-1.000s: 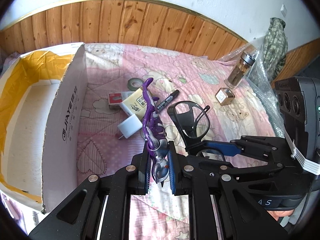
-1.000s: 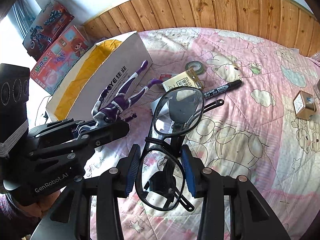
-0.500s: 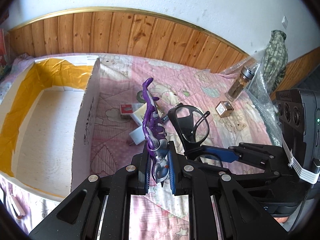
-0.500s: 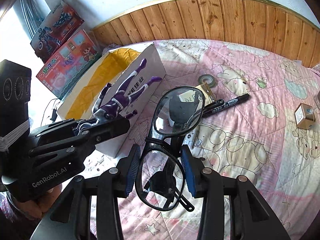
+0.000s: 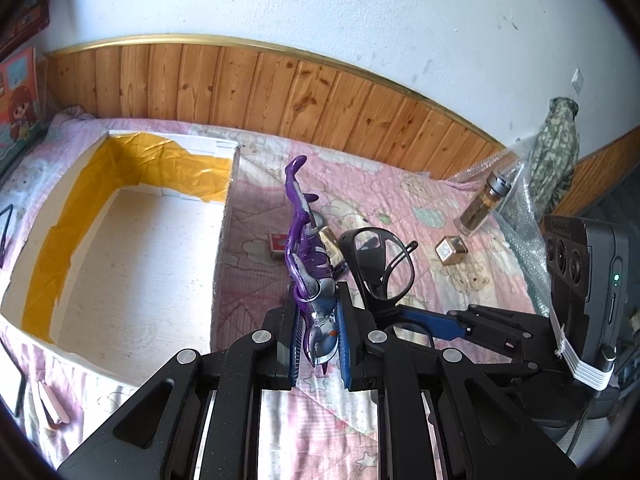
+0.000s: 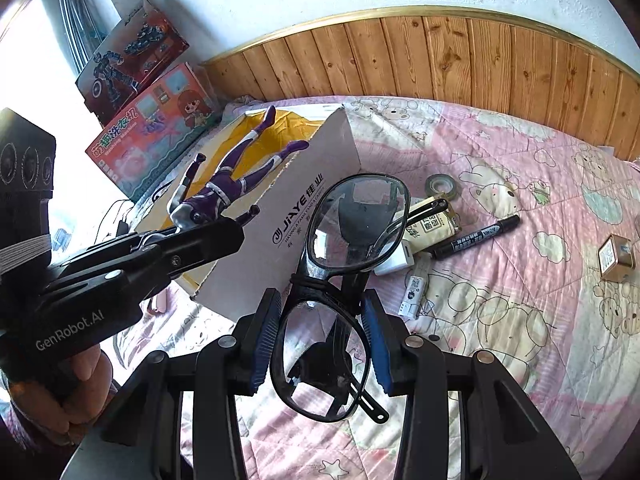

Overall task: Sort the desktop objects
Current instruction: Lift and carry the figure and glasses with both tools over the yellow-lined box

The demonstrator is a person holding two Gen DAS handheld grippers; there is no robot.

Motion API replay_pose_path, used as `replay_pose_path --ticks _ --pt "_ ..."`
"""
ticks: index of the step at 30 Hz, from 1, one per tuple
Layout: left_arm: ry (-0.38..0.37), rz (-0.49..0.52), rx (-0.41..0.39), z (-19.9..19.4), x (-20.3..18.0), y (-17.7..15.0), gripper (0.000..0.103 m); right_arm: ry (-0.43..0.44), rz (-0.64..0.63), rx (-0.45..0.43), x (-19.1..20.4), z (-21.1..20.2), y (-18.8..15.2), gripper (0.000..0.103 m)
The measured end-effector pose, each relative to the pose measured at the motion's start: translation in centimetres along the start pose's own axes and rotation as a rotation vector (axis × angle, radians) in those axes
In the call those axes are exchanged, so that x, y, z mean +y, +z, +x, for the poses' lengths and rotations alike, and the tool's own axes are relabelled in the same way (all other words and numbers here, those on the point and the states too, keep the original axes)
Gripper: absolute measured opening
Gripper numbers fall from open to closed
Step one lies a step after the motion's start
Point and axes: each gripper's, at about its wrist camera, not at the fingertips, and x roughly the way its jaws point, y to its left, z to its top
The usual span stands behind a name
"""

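Note:
My left gripper (image 5: 318,338) is shut on a purple and silver action figure (image 5: 306,256), held in the air to the right of the open cardboard box (image 5: 132,264). In the right wrist view the figure (image 6: 224,188) hangs over the box's near wall (image 6: 304,216). My right gripper (image 6: 322,338) is shut on black-framed glasses (image 6: 344,264), held above the pink quilt. The glasses also show in the left wrist view (image 5: 380,264).
On the quilt lie a tape roll (image 6: 442,185), a black marker (image 6: 476,238), a yellow packet (image 6: 434,224), a white charger (image 6: 400,260), a small gold box (image 6: 616,258) and a glass bottle (image 5: 482,208). Toy boxes (image 6: 148,132) stand left of the cardboard box.
Both grippers have risen and moved left toward the cardboard box with their loads. The box interior now shows much more in the left wrist view.

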Motion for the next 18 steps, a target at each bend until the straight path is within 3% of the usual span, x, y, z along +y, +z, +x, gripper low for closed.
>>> replay_pose_path --ticks 6,14,18 --pt "0.016 -0.016 -0.017 -2.0 1.3 0.8 0.015 0.017 -0.015 -0.022 2.0 -0.2 0.8 0.043" --pt "0.084 -0.019 0.017 -3.0 3.0 1.7 0.015 0.050 -0.022 -0.050 4.4 0.1 2.6 0.043" --pt "0.085 -0.075 0.003 -3.4 4.9 2.4 0.014 0.058 -0.033 -0.060 6.3 1.1 4.1 0.043"
